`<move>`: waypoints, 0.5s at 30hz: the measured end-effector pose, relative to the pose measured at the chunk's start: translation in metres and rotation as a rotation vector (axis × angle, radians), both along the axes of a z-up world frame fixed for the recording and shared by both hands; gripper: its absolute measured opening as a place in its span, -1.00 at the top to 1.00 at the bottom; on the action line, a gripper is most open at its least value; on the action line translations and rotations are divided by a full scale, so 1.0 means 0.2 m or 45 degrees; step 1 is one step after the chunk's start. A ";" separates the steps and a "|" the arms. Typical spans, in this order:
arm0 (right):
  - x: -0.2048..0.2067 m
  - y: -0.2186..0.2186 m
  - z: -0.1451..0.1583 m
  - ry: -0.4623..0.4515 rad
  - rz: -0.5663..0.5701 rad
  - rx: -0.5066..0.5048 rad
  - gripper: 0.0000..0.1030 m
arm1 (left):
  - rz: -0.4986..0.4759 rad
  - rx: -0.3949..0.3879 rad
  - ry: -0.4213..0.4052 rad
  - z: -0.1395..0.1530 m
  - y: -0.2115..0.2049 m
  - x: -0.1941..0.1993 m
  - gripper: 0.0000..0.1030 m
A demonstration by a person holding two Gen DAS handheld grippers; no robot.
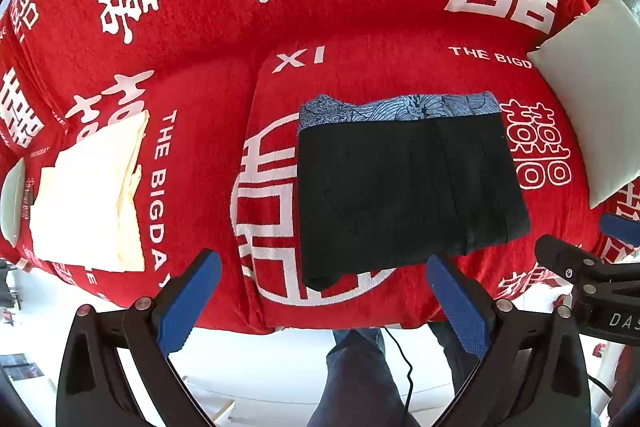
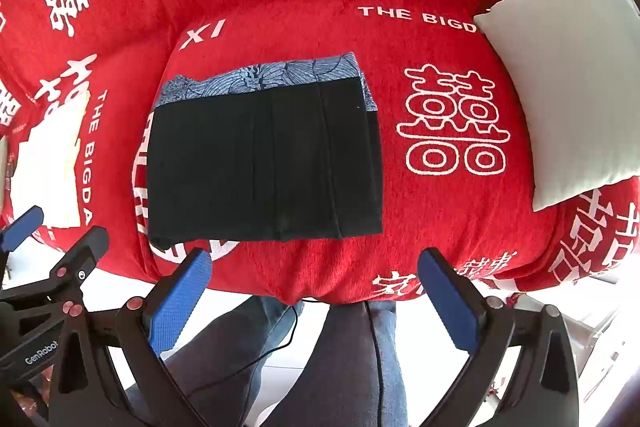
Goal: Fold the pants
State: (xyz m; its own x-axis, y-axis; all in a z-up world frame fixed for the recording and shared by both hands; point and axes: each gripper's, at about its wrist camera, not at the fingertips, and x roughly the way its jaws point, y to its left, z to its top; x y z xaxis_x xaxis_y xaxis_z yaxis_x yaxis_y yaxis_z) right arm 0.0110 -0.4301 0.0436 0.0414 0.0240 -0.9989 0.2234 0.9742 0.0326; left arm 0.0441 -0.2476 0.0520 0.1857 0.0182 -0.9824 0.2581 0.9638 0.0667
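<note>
Folded black pants (image 1: 404,195): matt woven cloth, visible seams. Blue patterned garment (image 1: 400,109) at upper centre: thin printed fabric. Red sofa cover with white characters (image 1: 360,27): nubby, terry-like, matt. Pale ribbed cushion (image 2: 568,95) at right: soft cloth. Cream folded cloth (image 1: 92,195) at left: smooth. Left gripper (image 1: 324,303) and right gripper (image 2: 316,299): matt black plastic, textured blue rubbery pads (image 1: 188,303), shiny metal rivets.

Left gripper (image 1: 323,267): jaws spread wide, blue pads (image 1: 188,301) facing each other, nothing between them. Right gripper (image 2: 314,263): same, jaws wide apart, empty, blue pads (image 2: 180,301) clear. The two sit side by side at similar height, each visible at the edge of the other's wrist view. Person's legs (image 2: 320,359) in jeans are below both.
</note>
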 end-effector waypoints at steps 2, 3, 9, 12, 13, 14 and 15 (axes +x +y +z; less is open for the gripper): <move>0.00 0.00 0.00 0.001 0.000 0.000 -0.99 | 0.001 -0.005 0.004 0.00 0.00 0.00 -1.00; 0.00 0.00 0.00 0.001 0.001 0.000 -0.99 | 0.000 -0.006 0.005 0.00 0.00 0.00 -1.00; 0.00 0.00 0.00 0.001 0.007 0.000 -0.99 | -0.005 -0.012 0.010 0.00 -0.01 -0.01 -1.00; 0.00 0.01 -0.01 0.002 0.011 0.002 -0.99 | -0.007 -0.013 0.010 0.00 -0.01 -0.02 -1.00; 0.00 0.01 -0.01 0.002 0.012 0.002 -0.99 | -0.006 -0.013 0.009 0.00 -0.01 -0.02 -1.00; 0.00 0.01 -0.01 0.001 0.013 0.002 -0.99 | -0.004 -0.013 0.010 0.00 -0.01 -0.02 -1.00; 0.00 0.01 -0.01 0.000 0.014 0.001 -0.99 | -0.002 -0.013 0.010 0.00 -0.01 -0.02 -1.00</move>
